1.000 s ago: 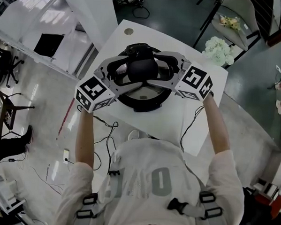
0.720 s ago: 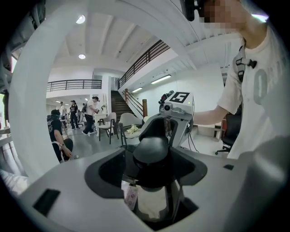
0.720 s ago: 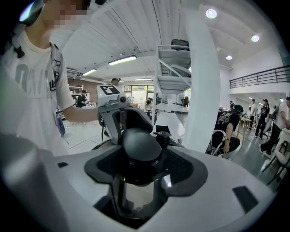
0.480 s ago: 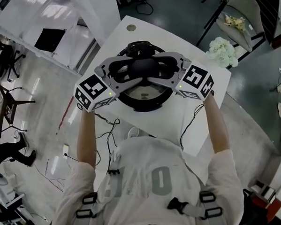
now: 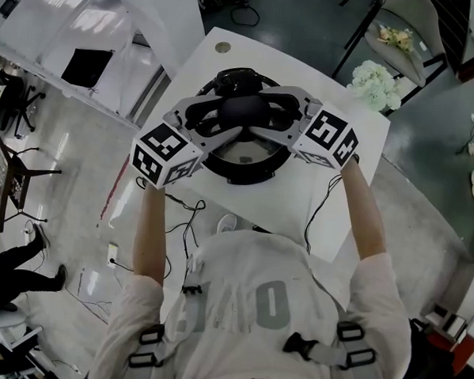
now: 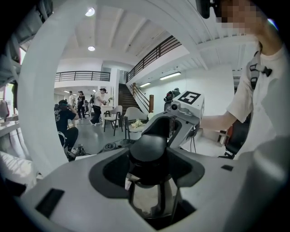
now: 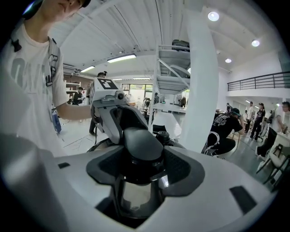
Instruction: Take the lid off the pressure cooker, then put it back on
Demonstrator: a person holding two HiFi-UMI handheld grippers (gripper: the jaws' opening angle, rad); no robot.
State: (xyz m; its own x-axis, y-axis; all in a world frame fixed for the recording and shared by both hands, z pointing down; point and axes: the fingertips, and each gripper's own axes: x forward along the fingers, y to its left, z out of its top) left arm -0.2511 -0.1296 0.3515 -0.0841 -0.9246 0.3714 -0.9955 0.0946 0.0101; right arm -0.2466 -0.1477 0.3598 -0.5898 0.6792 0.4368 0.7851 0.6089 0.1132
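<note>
My left gripper (image 5: 223, 117) and right gripper (image 5: 262, 115) have just been closing. Both now clamp the black knob (image 5: 243, 108) of the lid (image 5: 247, 156) between their fingers, from opposite sides.

One cooker (image 5: 245, 177), one lid (image 5: 240, 152), one knob (image 5: 243, 107), two grippers, namely left gripper (image 6: 148, 156) and right gripper (image 7: 144, 154), one table (image 5: 331, 205), one white bouquet (image 5: 373, 82), one chair (image 5: 416, 21).
</note>
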